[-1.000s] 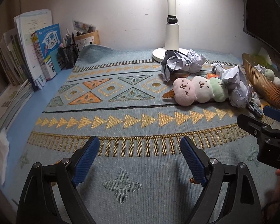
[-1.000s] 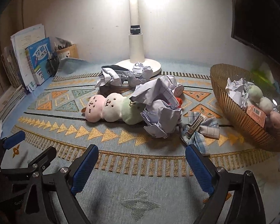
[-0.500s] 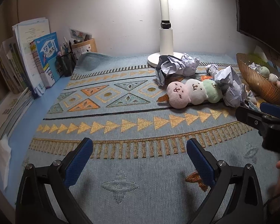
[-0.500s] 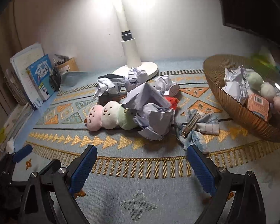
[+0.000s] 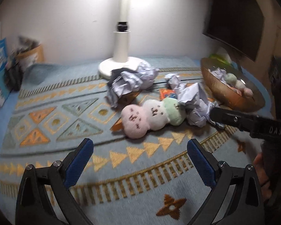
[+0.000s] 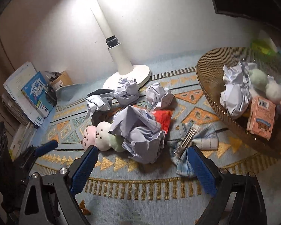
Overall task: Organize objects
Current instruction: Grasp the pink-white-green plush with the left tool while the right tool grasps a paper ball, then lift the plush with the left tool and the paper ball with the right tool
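Step in hand: we judge this an approach; both grippers hang above the rug [image 6: 140,187], nothing picked up yet.
Right gripper [image 6: 142,162]: lower centre of the right wrist view, jaws wide apart and empty, the big crumpled paper [image 6: 140,140] just ahead between the blue pads.
Left gripper [image 5: 140,156]: lower centre of the left wrist view, jaws apart, empty, facing the three-ball plush [image 5: 151,117].
Loose things: mid-frame, more paper wads, a red packet [image 6: 162,117] and a plaid bow with clip [image 6: 193,142] right of the big paper.
Next move: we expect a descent over the paper and a gentle close.
Basket [image 6: 208,75]: right edge; it holds a paper wad [image 6: 234,91], a second plush [image 6: 266,84] and an orange carton [image 6: 261,117].
Risk: crushed paper may slip.
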{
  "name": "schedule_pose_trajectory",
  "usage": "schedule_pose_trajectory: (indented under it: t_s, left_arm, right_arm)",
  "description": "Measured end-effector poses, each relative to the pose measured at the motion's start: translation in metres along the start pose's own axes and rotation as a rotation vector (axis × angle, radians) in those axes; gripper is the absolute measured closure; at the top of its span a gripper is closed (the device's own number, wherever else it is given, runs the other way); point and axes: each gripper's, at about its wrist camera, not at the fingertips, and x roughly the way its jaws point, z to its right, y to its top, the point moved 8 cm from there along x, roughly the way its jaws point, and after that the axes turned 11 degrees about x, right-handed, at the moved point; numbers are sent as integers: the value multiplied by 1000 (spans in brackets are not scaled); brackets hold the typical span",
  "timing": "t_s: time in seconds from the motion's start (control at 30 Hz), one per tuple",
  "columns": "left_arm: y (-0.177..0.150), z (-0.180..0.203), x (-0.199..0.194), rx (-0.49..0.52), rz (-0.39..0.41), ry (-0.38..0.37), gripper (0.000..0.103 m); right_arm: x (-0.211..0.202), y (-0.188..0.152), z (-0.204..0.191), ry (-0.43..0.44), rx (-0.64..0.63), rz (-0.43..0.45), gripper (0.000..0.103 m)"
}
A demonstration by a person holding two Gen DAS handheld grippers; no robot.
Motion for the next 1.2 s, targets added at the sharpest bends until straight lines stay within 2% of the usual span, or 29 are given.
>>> schedule_pose_trajectory:
  t_s: [0.03, 0.1, 0.13, 0.27, 0.3, 0.33, 0.37, 0.47, 0.6, 0.67, 0.77, 0.83, 0.87, 0.93, 0.97, 1.0, 1.07, 1.13, 1.2]
  left_arm:
    - [3, 2, 7, 77, -9, 14, 3]
    - [8, 1, 23, 170, -44, 36, 3]
    - [11, 2, 29, 194, -48, 12, 3]
    - [25, 3, 51, 245, -62, -60, 5]
    - [26, 3, 58, 245, -77, -81, 12]
    - [26, 3, 64, 239, -90, -100, 21]
    - [26, 4, 70, 232, -102, -124, 24]
    - [22, 12, 80, 237, -133, -187, 38]
    - [16, 20, 72, 283, -123, -150, 43]
    - [11, 24, 63, 257, -117, -157, 45]
    - [0, 22, 48, 192, -131, -80, 48]
    - [-9, 9, 29, 69, -143, 32, 49]
    - [-17, 1, 19, -34, -166, 37, 49]
    - [-34, -11, -3, -259, -160, -77, 49]
    - [-43, -15, -12, -331, -156, -105, 49]
    - [-51, -19, -21, -379, -154, -99, 49]
    - [-67, -23, -36, -403, -159, -39, 49]
    - [-80, -21, -44, -368, -195, 16, 48]
    - [-89, -18, -51, -353, -190, 33, 46]
  right_arm:
    - [7, -1, 0, -16, -10, -12, 7]
    - [15, -3, -1, -11, -23, -6, 15]
    - [20, -3, -1, -11, -25, -9, 20]
    - [29, -2, -2, -25, -33, -15, 27]
    - [30, -1, -2, -16, -35, -18, 29]
    - [32, -2, -2, -8, -35, -27, 36]
    - [34, -3, -1, -6, -30, -38, 48]
    - [28, -1, 0, 8, -20, -4, 53]
    - [15, 0, -2, 41, -17, 47, 53]
    - [10, -1, -5, 51, -26, 63, 53]
    - [4, -2, -7, 57, -25, 70, 53]
    - [-2, -6, -5, 79, 5, 54, 53]
    - [-5, -10, -5, 96, 22, 40, 53]
    - [-14, -20, -8, 123, 20, 14, 53]
    - [-18, -27, -11, 126, -1, 0, 53]
    - [-20, -35, -14, 120, -34, -19, 53]
    - [-21, -50, -18, 93, -86, -40, 53]
    - [-19, -59, -19, 92, -97, -52, 53]
    - [-20, -62, -18, 80, -100, -56, 53]
